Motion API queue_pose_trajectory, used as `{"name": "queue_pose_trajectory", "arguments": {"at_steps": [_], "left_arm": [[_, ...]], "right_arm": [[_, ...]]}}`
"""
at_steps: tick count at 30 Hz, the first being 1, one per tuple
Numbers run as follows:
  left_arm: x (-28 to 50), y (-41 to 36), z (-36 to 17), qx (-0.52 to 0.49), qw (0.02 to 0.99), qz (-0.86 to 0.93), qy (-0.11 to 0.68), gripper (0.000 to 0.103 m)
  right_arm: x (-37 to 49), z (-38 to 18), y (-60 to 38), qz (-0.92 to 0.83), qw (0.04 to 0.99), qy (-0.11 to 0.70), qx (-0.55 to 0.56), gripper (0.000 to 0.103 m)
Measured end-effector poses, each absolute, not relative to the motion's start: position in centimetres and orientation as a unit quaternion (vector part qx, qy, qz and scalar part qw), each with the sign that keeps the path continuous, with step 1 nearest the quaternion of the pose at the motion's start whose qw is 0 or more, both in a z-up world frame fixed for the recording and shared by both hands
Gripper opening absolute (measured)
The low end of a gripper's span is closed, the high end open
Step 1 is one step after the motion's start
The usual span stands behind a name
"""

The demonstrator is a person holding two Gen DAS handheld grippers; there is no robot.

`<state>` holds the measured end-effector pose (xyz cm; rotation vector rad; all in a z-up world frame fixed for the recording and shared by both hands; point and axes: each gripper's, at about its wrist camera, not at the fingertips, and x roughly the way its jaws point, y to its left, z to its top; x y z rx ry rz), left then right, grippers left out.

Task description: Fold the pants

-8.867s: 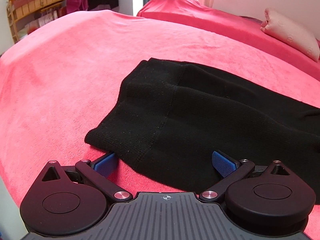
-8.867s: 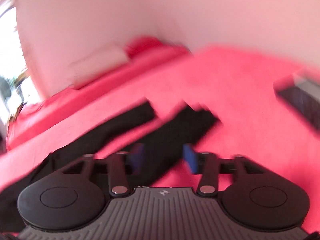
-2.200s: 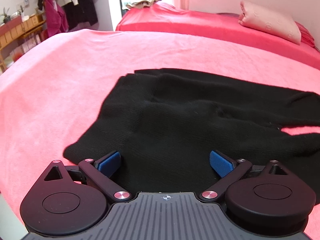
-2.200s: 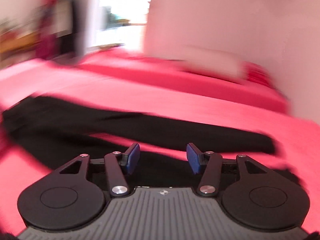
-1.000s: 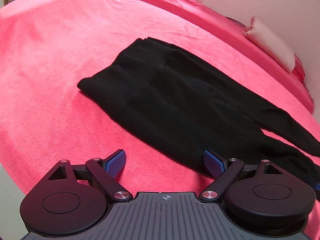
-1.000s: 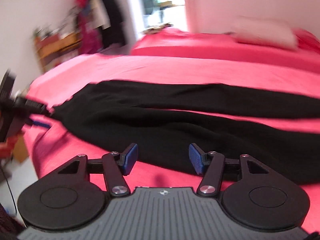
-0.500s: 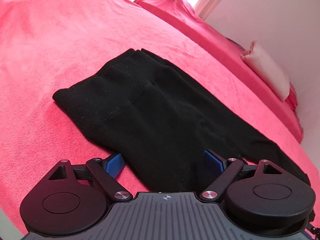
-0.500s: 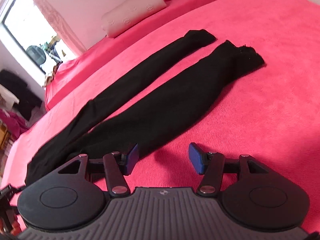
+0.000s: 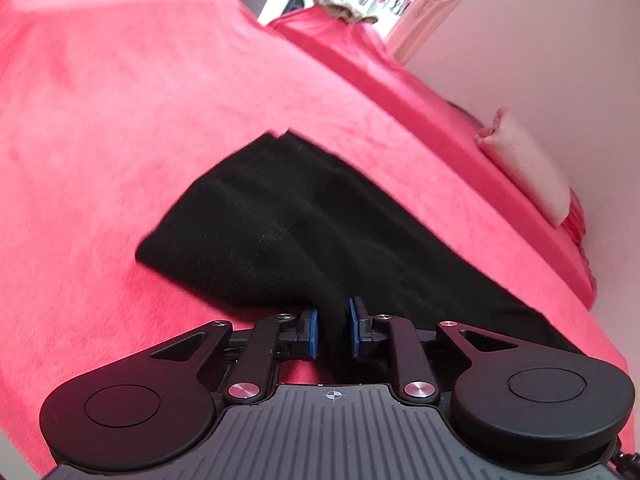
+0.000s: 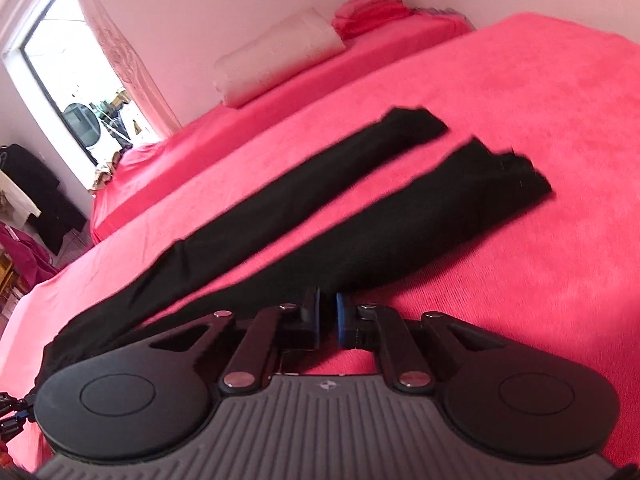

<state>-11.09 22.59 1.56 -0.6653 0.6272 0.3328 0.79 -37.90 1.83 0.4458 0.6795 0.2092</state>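
Black pants (image 9: 304, 236) lie flat on a red bed cover (image 9: 120, 128). In the left wrist view the waistband end is at centre, and my left gripper (image 9: 331, 328) is shut on the near edge of the pants just below the waistband. In the right wrist view the two legs (image 10: 400, 216) run away to the upper right, spread apart, with cuffs at the far end. My right gripper (image 10: 328, 316) is shut on the near edge of the nearer leg.
A pale pillow (image 10: 280, 56) lies on a second red bed along the wall, also in the left wrist view (image 9: 528, 160). A window (image 10: 76, 92) and hanging clothes (image 10: 36, 196) are at the far left. The bed edge drops off at the left.
Both grippers were open half a second ago and have closed on the near edge of the pants. Both have moved in closer to the cloth.
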Motion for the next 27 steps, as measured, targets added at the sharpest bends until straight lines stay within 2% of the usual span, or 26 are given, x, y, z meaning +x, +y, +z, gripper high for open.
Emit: {"name": "queue_pose_trajectory", "arguments": {"at_steps": [6, 11, 18, 22, 23, 24, 25, 26, 27], "left_arm": [[-7.8, 23.0, 3.9, -0.308, 0.898, 0.140, 0.280, 0.075], [-1.6, 24.0, 4.6, -0.295, 0.903, 0.128, 0.286, 0.074], [10.4, 26.2, 0.6, -0.261, 0.884, 0.149, 0.358, 0.072], [12.4, 26.9, -1.2, -0.246, 0.881, 0.160, 0.372, 0.072], [12.2, 26.9, -1.0, -0.244, 0.883, 0.155, 0.370, 0.080], [11.9, 26.8, -0.7, -0.242, 0.887, 0.151, 0.364, 0.089], [11.4, 26.8, -0.2, -0.236, 0.890, 0.153, 0.358, 0.097], [10.9, 26.7, 0.4, -0.228, 0.895, 0.155, 0.350, 0.101], [10.4, 26.6, 1.0, -0.222, 0.900, 0.155, 0.341, 0.103]], "right_arm": [[3.9, 4.5, -37.5, 0.121, 0.924, 0.297, 0.210, 0.009], [9.0, 6.0, -36.6, 0.133, 0.924, 0.292, 0.207, 0.009], [20.6, 2.8, -36.1, 0.115, 0.906, 0.333, 0.232, 0.010], [22.0, 1.5, -37.5, 0.111, 0.898, 0.330, 0.268, 0.014], [21.4, 1.8, -38.2, 0.117, 0.898, 0.322, 0.274, 0.017], [20.5, 2.4, -39.0, 0.121, 0.901, 0.309, 0.279, 0.035], [19.2, 3.1, -40.2, 0.115, 0.909, 0.287, 0.279, 0.060], [17.9, 3.9, -41.3, 0.099, 0.919, 0.267, 0.273, 0.070], [16.7, 4.6, -42.1, 0.080, 0.928, 0.252, 0.262, 0.074]]}}
